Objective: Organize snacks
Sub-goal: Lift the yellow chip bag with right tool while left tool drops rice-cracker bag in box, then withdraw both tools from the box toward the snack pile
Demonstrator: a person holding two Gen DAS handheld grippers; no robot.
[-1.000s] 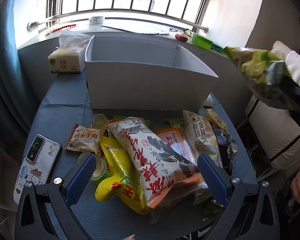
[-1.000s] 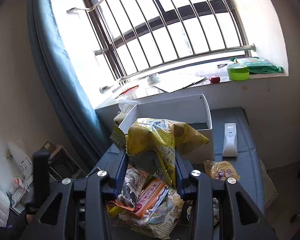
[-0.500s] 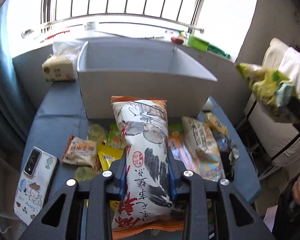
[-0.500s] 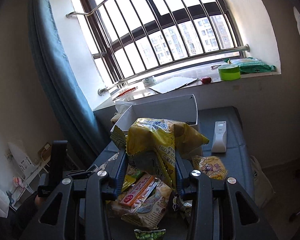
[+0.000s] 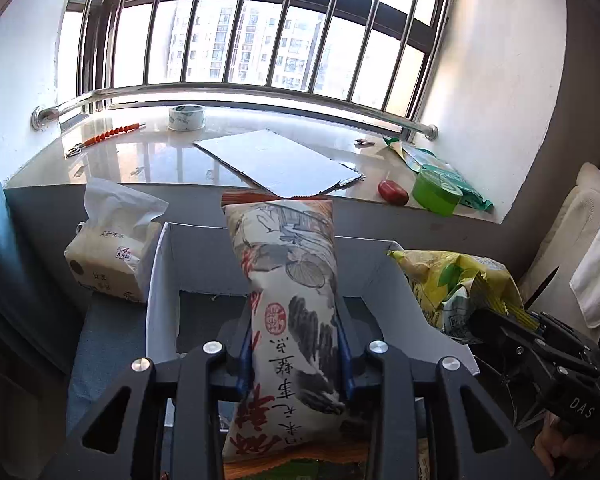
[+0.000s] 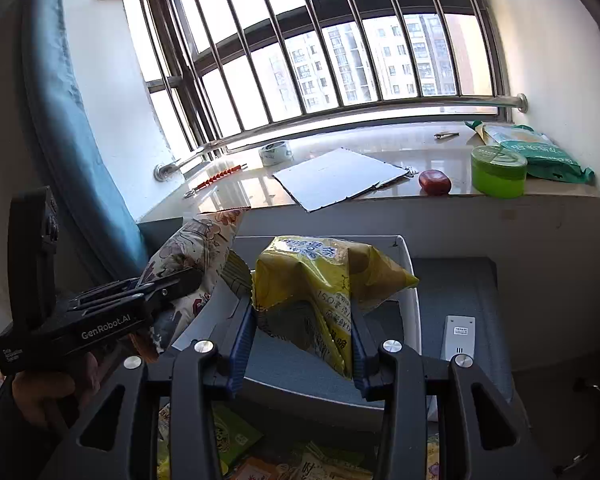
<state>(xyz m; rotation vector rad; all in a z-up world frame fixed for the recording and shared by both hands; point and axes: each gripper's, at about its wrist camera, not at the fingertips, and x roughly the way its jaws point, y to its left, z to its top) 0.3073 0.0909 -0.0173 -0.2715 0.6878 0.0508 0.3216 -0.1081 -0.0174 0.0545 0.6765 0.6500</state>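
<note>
A barred window (image 5: 260,40) fills the back of both views, with a pale sill (image 5: 160,152) below it carrying a flat grey sheet of card (image 5: 278,168), a roll of tape (image 5: 186,117), a green round tin (image 6: 498,171), a green packet (image 6: 540,152) and a small red object (image 6: 434,182). A blue curtain (image 6: 72,120) hangs at the window's left side.

On the blue-covered desk (image 6: 456,280) stands an open white box (image 5: 162,280), its floor bare where it shows. A tissue pack (image 5: 108,252) sits just beside the box's left wall, and a white remote (image 6: 458,336) lies on the desk just beside its right wall. More snack packets (image 6: 228,436) lie on the desk in front of the box, cut off by the lower edge and mostly hidden behind the jaws.

The left gripper (image 5: 294,354) has its jaws closed onto a long white snack bag with red characters (image 5: 288,300), gripped around its lower half and held upright above the box opening. The right gripper (image 6: 302,342) has its jaws closed onto a crumpled yellow snack bag (image 6: 324,276), held over the box's right part. The two bags hang near each other without touching. The print on the yellow bag is too creased to read.
</note>
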